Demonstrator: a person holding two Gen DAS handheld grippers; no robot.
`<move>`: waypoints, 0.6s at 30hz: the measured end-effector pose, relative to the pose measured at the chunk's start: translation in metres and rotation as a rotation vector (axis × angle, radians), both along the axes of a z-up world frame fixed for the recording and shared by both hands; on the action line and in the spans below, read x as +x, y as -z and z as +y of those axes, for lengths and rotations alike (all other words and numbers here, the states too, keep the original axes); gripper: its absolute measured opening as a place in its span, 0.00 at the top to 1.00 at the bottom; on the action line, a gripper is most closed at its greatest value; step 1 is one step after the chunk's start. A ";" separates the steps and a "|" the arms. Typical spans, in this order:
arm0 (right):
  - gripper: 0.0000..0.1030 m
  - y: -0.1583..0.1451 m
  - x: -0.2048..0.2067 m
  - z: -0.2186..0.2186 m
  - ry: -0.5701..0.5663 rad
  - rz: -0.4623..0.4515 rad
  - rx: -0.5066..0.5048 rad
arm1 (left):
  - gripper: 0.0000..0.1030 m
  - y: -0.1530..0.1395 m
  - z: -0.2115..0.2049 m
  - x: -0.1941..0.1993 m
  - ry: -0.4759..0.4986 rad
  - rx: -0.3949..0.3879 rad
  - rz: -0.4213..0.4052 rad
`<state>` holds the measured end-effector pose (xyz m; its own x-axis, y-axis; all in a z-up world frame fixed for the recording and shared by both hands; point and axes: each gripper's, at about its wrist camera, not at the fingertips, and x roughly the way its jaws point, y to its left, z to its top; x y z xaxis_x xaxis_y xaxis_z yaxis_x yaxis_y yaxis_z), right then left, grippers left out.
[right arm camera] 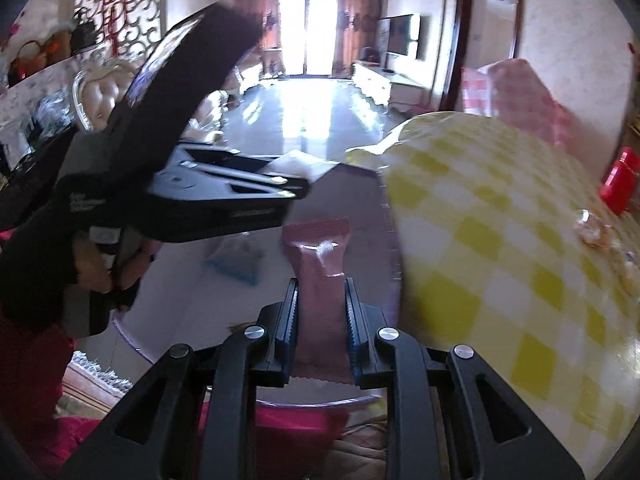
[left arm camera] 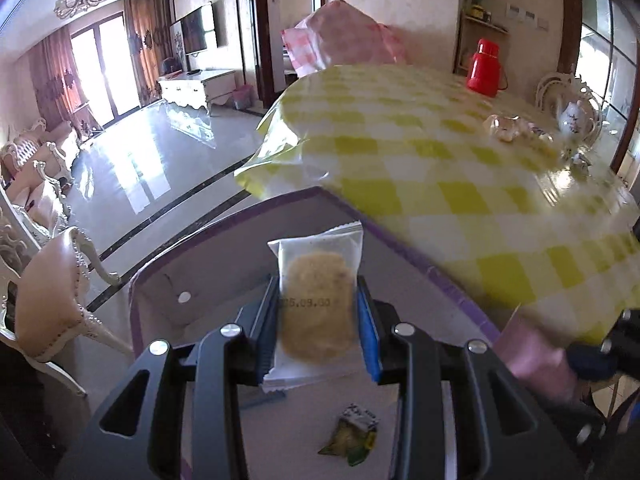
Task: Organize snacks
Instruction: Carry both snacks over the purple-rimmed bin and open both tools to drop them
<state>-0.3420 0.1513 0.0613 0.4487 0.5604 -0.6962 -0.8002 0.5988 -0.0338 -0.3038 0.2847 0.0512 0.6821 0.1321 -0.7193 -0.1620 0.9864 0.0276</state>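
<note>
Left tongs [left arm camera: 316,312]: clamped on a clear-wrapped biscuit [left arm camera: 316,300], above a purple-edged box [left arm camera: 168,280].
Right tongs [right arm camera: 321,320]: clamped on a pink snack packet [right arm camera: 320,264].
Box floor: green-yellow wrapper [left arm camera: 354,436].
Beside: yellow-checked desk [left arm camera: 460,160].

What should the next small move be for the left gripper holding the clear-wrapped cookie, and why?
Probably lower it a little further into the purple-rimmed box and then open. The left gripper is shut on the cookie packet, which hangs above the box floor, where a green-and-yellow wrapper already lies.

Black left gripper [left arm camera: 316,312], blue-padded jaws, silver screws.
</note>
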 end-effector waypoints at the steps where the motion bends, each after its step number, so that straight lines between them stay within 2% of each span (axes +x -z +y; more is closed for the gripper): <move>1: 0.78 0.002 -0.002 0.004 -0.015 0.003 -0.003 | 0.65 0.001 0.004 0.000 -0.014 0.000 0.004; 2: 0.75 0.004 -0.004 0.007 -0.036 0.012 0.001 | 0.60 0.001 0.004 0.001 -0.023 0.005 0.009; 3: 0.72 0.004 -0.007 0.009 -0.058 0.016 0.011 | 0.39 0.001 0.006 0.002 -0.044 0.018 0.015; 5: 0.57 0.001 -0.010 0.006 -0.057 0.003 0.028 | 0.18 -0.003 0.008 0.002 -0.098 0.047 -0.006; 7: 0.55 -0.004 -0.009 -0.002 -0.044 -0.005 0.055 | 0.18 -0.004 0.008 0.003 -0.103 0.051 -0.007; 9: 0.54 -0.007 -0.005 -0.012 -0.014 -0.006 0.068 | 0.13 -0.006 0.007 0.001 -0.103 0.048 -0.015; 13: 0.47 -0.010 0.005 -0.031 0.051 -0.021 0.062 | 0.09 -0.009 0.000 0.001 -0.097 0.065 -0.031; 18: 0.35 -0.021 0.003 -0.071 0.129 -0.136 0.003 | 0.07 -0.016 -0.016 0.000 -0.071 0.057 -0.066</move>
